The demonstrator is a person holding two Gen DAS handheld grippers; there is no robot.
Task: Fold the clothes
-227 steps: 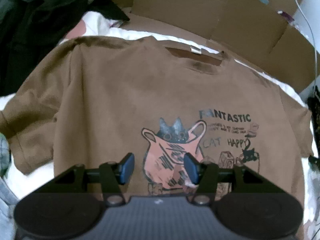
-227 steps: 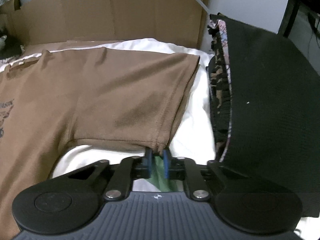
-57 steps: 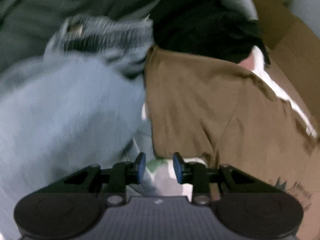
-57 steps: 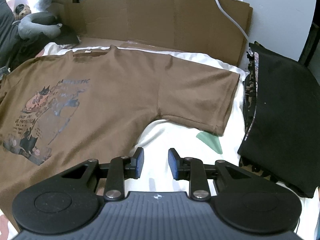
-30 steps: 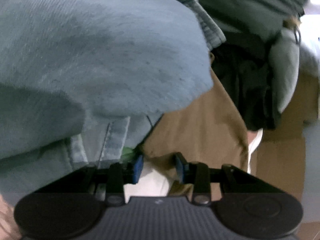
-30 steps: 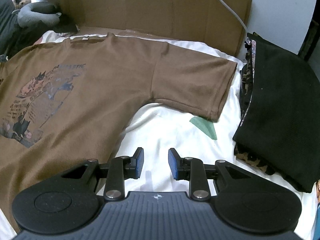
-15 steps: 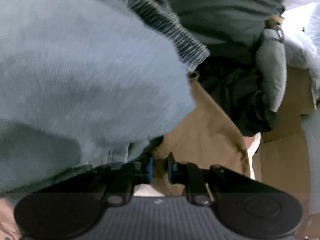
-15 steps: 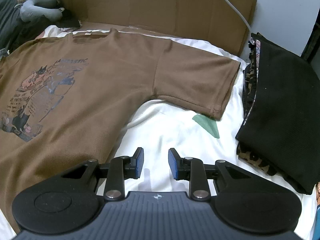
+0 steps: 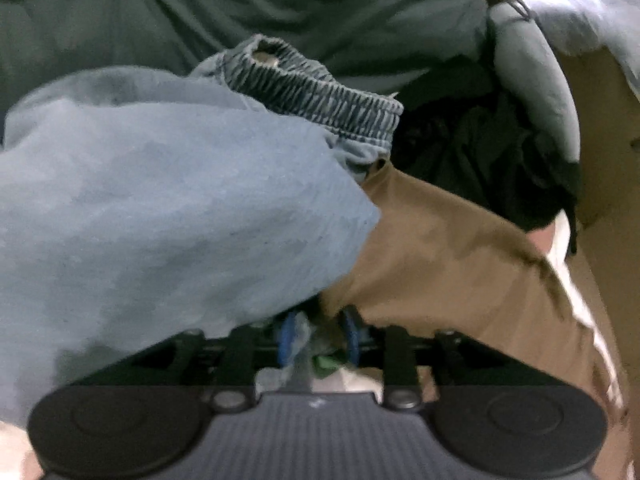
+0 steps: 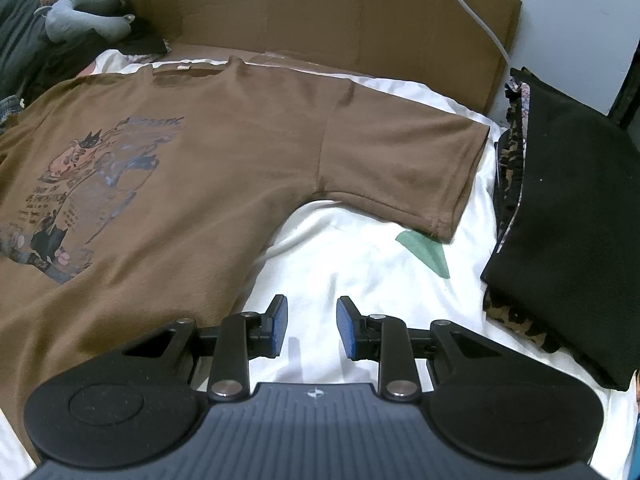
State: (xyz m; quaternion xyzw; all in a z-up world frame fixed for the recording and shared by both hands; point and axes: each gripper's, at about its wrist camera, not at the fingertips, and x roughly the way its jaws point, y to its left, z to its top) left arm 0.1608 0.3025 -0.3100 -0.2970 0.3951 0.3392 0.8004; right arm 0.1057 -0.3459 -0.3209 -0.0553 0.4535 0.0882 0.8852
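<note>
Two grippers in view, both pitched steeply down. Right gripper hovered over white sheet, jaws apart, nothing between pads, just beside shirt hem. Left gripper sat at sleeve edge of brown T-shirt, jaws opening, brown fabric and a bit of pale cloth between pads; picture too blurred to judge pad contact. Blue-grey garment draped over left finger. T-shirt lay flat, face up on sheet, cat print showing, right sleeve spread toward black folded stack. Cardboard stood behind collar.
</note>
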